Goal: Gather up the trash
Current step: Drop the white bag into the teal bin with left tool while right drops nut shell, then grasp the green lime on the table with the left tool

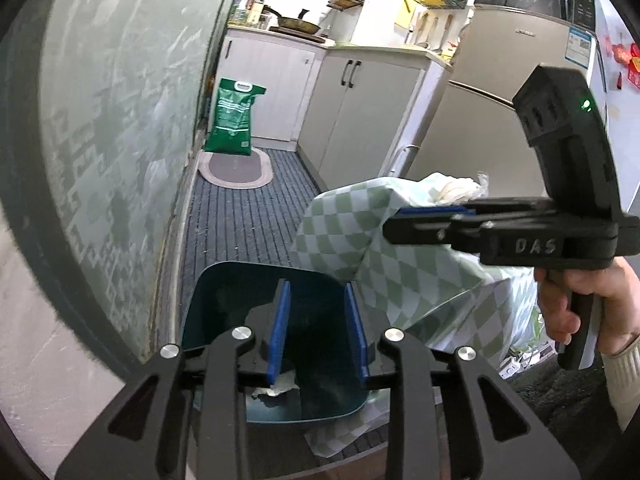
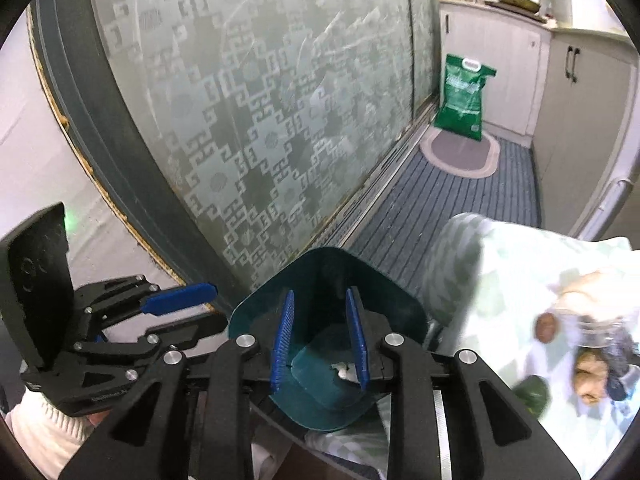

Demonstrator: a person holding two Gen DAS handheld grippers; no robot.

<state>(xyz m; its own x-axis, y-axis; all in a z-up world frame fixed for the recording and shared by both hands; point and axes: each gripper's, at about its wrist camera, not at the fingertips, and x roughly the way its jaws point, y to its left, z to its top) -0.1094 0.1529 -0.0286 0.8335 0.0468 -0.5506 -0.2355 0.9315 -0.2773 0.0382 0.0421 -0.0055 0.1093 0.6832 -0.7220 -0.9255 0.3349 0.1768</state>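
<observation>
A teal trash bin (image 1: 208,312) stands on the floor beside the table, with crumpled white paper (image 1: 280,386) lying in it. My left gripper (image 1: 317,288) hangs over the bin's mouth, blue pads apart and nothing between them. My right gripper (image 1: 394,220) reaches in from the right above the green-checked tablecloth (image 1: 360,240), a hand on its handle. In the right wrist view my right gripper (image 2: 319,294) is also above the bin (image 2: 328,260), open and empty, with the white paper (image 2: 343,370) below. My left gripper (image 2: 216,306) is at the left.
A patterned glass sliding door (image 2: 260,120) runs along the left. A green sack (image 1: 234,116) and an oval mat (image 1: 238,168) lie on the striped floor ahead, with cabinets (image 1: 360,112) and a fridge (image 1: 500,80) to the right. Blurred food items (image 2: 588,376) lie on the cloth.
</observation>
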